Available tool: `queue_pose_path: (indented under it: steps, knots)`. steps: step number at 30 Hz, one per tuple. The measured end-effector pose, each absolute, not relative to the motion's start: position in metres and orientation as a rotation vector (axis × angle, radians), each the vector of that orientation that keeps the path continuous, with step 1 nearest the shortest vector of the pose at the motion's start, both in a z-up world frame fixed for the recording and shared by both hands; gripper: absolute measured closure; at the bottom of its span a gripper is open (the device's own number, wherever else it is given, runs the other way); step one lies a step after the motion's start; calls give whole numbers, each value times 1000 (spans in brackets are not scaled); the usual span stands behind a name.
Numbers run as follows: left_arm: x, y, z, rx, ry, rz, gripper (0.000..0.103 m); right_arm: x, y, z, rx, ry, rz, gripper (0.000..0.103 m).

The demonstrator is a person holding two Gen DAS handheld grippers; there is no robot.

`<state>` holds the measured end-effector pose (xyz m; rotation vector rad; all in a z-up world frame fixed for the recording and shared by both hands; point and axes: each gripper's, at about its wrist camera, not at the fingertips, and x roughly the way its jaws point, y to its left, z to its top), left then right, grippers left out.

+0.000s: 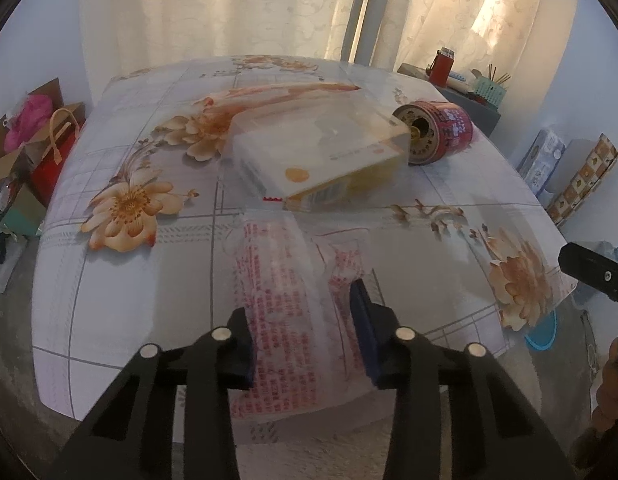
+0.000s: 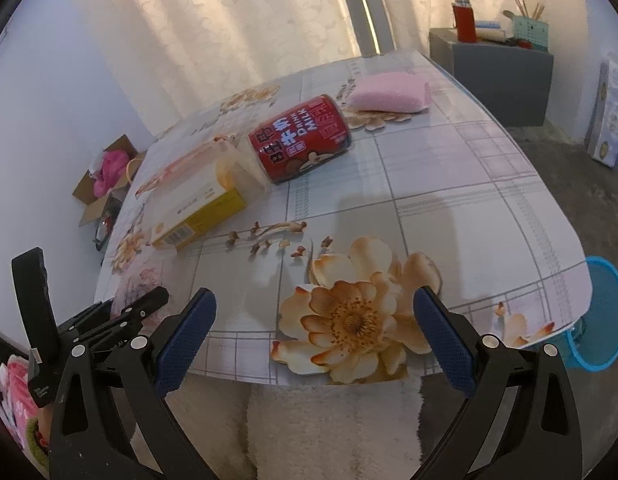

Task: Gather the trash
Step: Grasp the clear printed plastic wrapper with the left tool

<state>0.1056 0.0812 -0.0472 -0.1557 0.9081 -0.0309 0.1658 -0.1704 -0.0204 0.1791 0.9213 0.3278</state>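
A clear printed wrapper (image 1: 285,312) is pinched between the pads of the left gripper (image 1: 309,344) at the table's (image 1: 121,280) near edge; the right gripper (image 2: 313,344) is held wide, empty.

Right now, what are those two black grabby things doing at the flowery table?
A person is tidying up trash with a grabber in each hand. The left gripper has a see-through wrapper with red writing between its fingers at the near edge of the table. The right gripper is open and holds nothing. A red milk can lying on its side and a yellow and white box wait on the table. A blue bin stands on the floor beside the table.
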Motion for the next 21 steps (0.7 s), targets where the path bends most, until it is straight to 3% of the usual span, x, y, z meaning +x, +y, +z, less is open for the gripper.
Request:
queue_pose_path:
  steps: [3,4,5,21]
  knots:
    - [105,81,-47,-174,908,-39,78,164,-173,-19,184,919,321,8]
    - [105,82,-47,-178,907,-44,87,163,-174,-19,187,920,320,8]
    - [104,82,-46,-180,908,-46,89,163,-174,-18,189,920,320,8]
    - [80,118,-36,-260,834,-24,95,182,-133,25,226,885,523,10]
